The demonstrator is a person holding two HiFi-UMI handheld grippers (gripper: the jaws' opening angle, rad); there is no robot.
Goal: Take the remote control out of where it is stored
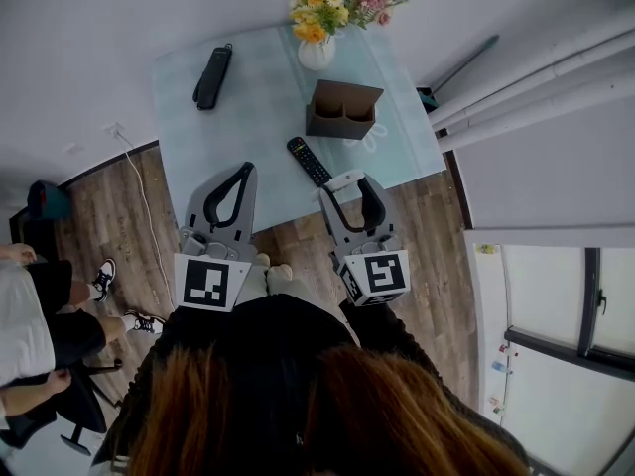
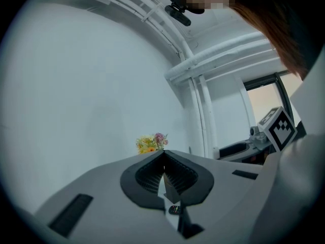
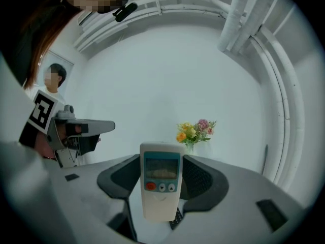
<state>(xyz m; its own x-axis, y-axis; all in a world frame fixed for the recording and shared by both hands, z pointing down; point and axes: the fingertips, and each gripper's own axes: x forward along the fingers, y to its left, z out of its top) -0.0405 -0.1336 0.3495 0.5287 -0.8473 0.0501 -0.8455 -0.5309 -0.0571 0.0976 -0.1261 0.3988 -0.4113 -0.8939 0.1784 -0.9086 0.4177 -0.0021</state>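
Right gripper (image 3: 161,159): you held a white remote control (image 3: 161,187) clamped between its jaws. The display and red button faced the gripper camera. The remote's long axis ran along the jaws, with its top end sticking out past the tips.

Left gripper (image 2: 163,162): the jaws were closed tip to tip with nothing between them. It hung beside the right gripper, over the near edge of the bench (image 1: 258,117).

On the bench:
- A brown cardboard holder (image 1: 343,110) stood ahead of the right gripper, open side up. Its two compartments looked empty from the head view.
- A black remote control (image 1: 309,161) lay flat between the holder and the right gripper. It lay diagonally, with its near end close to that gripper's tips.
- A vase of flowers (image 1: 319,48) stood behind the holder.
- A black oblong item (image 1: 212,77) lay well apart at far left. I could not tell what it was.

Judgement: the white remote was clear of the holder, so the extraction looked done. Your right hand carried the load, and the bench lay ahead of it and below. If you were to set the remote down, the bare patch beside the black remote was the nearest spot. The black remote's diagonal lie left little room directly under the tips.
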